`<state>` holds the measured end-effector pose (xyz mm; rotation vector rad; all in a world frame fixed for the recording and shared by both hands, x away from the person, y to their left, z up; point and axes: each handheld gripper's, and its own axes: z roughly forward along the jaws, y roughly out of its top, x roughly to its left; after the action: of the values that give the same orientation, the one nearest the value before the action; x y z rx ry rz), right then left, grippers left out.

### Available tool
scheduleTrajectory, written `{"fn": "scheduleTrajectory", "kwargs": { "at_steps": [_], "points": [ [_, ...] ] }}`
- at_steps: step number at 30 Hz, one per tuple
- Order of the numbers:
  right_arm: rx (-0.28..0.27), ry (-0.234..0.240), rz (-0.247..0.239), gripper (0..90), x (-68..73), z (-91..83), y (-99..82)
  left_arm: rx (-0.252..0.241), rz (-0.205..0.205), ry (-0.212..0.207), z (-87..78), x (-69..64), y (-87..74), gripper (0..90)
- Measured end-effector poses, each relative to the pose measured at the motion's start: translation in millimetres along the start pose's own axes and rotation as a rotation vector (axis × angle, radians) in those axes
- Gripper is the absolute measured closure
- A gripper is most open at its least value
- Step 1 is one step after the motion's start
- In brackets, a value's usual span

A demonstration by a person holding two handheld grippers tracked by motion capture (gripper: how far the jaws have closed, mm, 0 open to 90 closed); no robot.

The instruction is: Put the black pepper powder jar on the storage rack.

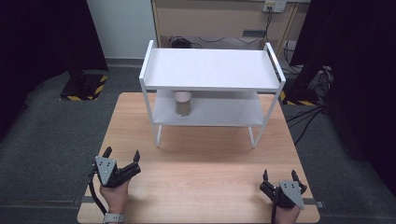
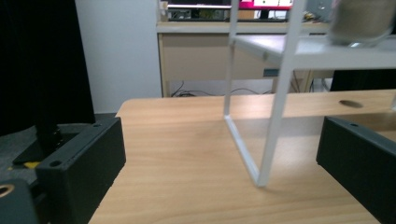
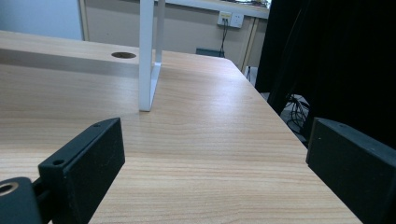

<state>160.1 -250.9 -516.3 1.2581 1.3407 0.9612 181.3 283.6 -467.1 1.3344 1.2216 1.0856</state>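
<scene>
A white two-level shelf rack [image 1: 210, 70] stands at the back middle of the wooden table [image 1: 201, 168]. On its lower shelf sits a clear jar [image 1: 183, 103] with a pale filling, also seen in the left gripper view as the jar [image 2: 362, 21] at the top right. My left gripper [image 1: 122, 156] rests near the table's front left corner, open, nothing between its jaws. My right gripper [image 1: 280, 175] rests near the front right corner, open and empty too. The rack's front left leg [image 2: 275, 116] rises ahead of the left gripper; its front right leg [image 3: 146, 56] stands ahead of the right one.
A round cable hole [image 3: 123, 55] is cut in the tabletop under the rack. Behind the table are a wooden cabinet [image 1: 219, 21] with cables, a wall socket [image 1: 274, 5], and black curtains [image 1: 355, 70] at both sides. Grey floor surrounds the table.
</scene>
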Motion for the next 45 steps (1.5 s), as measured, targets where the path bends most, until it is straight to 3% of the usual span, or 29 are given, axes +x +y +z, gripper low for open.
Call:
{"fn": "scheduleTrajectory", "kwargs": {
  "at_steps": [5, 14, 23, 40, 45],
  "points": [
    [0.001, 0.003, -0.005, 4.2, -0.3, 0.1, 0.1, 0.037, -0.017, 0.029, -0.3, 8.0, -12.0, 0.0],
    [0.006, 0.005, -0.011, 4.1, -0.1, 0.5, 0.9, 0.106, -0.006, 0.044, 0.9, 23.8, -24.7, 0.0],
    [0.019, 0.004, -0.041, 4.1, 2.7, 2.0, 2.8, 0.151, -0.041, 0.008, 3.4, 33.9, -31.7, 0.0],
    [0.014, -0.013, -0.038, 4.1, 5.6, 0.8, 1.7, 0.176, -0.054, 0.017, 4.5, 33.5, -29.7, 0.0],
    [0.013, -0.013, -0.034, 4.1, 5.2, 0.6, 1.6, 0.178, -0.005, -0.004, 5.8, 29.3, -28.3, 0.0]
  ]
}}
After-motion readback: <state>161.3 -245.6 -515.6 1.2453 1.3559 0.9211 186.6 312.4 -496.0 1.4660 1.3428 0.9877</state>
